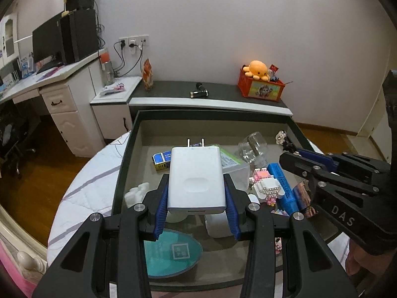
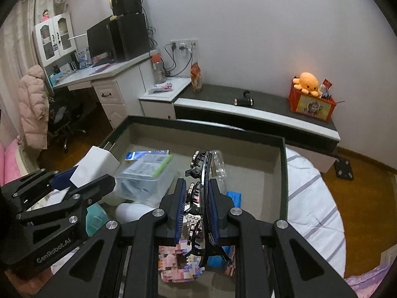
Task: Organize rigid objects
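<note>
Above the dark-rimmed tray (image 1: 127, 149) of clutter, the left gripper (image 1: 196, 204) clamped a white charger (image 1: 196, 178) (prongs forward) while the right gripper (image 2: 197, 213) pinched a black hair clip (image 2: 203, 188).

White wall (image 1: 223, 24), wood floor (image 1: 37, 173), white desk w/ drawers (image 2: 109, 94), low dark-topped cabinet (image 2: 248, 99)

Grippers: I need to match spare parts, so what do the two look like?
Both the left gripper and right gripper are black skeletal linkages with silver pivot bolts and ribbed blue finger pads. One body reads "DAS", the other "GenRobot.AI".
</note>
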